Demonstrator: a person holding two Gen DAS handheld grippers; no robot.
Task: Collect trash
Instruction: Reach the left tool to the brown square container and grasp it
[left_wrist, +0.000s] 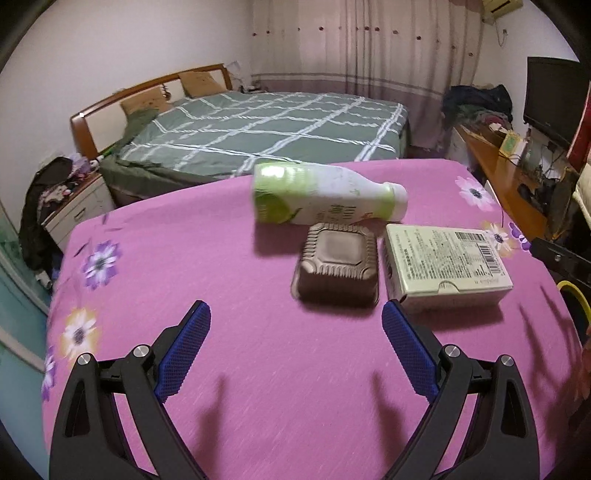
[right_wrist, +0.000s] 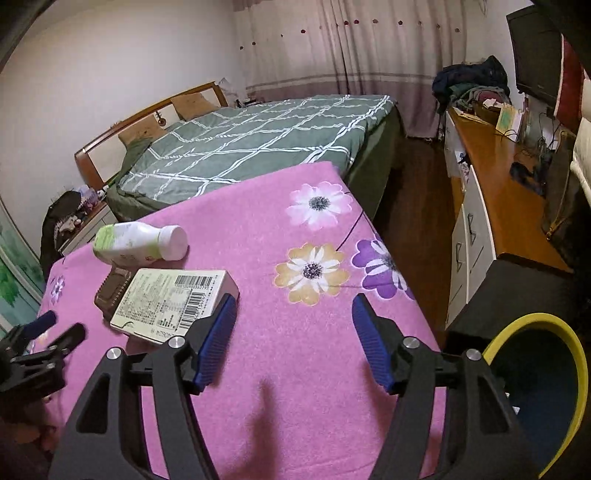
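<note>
Three pieces of trash lie on the pink flowered tablecloth (left_wrist: 184, 258): a white and green plastic bottle (left_wrist: 325, 195) on its side, a brown ribbed plastic container (left_wrist: 338, 267) upside down, and a pale cardboard box (left_wrist: 447, 266) with a barcode. My left gripper (left_wrist: 295, 317) is open and empty, just short of the brown container. My right gripper (right_wrist: 291, 306) is open and empty over the cloth, to the right of the box (right_wrist: 173, 302). The bottle (right_wrist: 140, 243) and container (right_wrist: 110, 295) also show in the right wrist view.
A bin with a yellow rim (right_wrist: 535, 387) stands on the floor right of the table. A bed with a green checked cover (left_wrist: 266, 125) lies beyond. A wooden desk (right_wrist: 509, 206) with a TV and clutter runs along the right wall.
</note>
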